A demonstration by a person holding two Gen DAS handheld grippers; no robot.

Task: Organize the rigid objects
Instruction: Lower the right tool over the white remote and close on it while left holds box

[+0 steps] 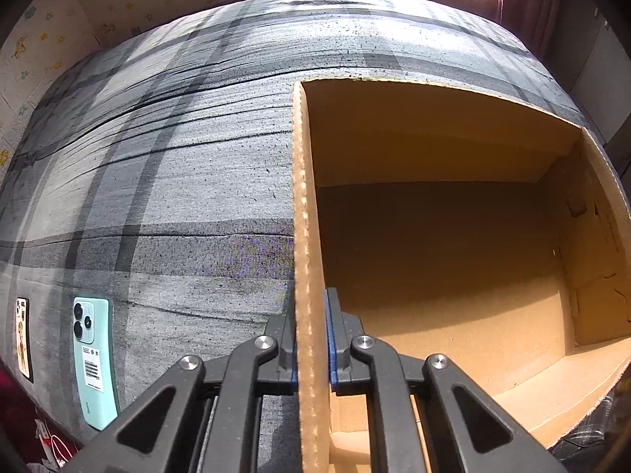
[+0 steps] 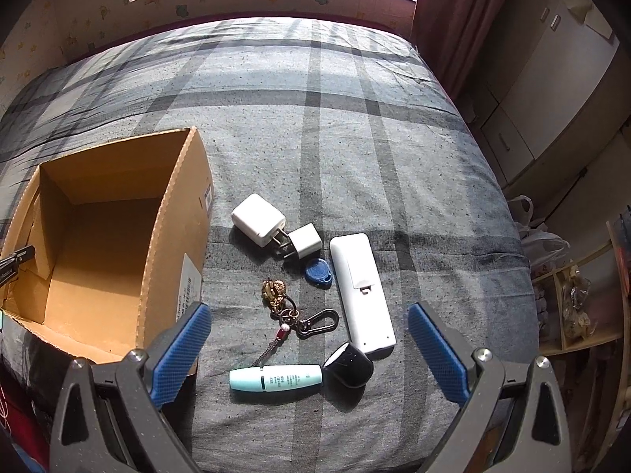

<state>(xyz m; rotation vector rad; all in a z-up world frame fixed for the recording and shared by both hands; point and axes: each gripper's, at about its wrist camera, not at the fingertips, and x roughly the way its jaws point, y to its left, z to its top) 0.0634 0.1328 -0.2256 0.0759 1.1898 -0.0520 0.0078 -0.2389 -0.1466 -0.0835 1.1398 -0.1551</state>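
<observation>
My left gripper is shut on the left wall of an open, empty cardboard box. The box also shows at the left of the right wrist view. My right gripper is open and empty above a group of small items on the bed: a white remote, two white chargers, a blue key fob, a keyring with carabiner, a teal tube and a dark cap.
A grey plaid bedsheet covers the bed. A mint green phone and another phone with a sticker case lie at the left of the left wrist view. Wardrobe and shelves stand to the right of the bed.
</observation>
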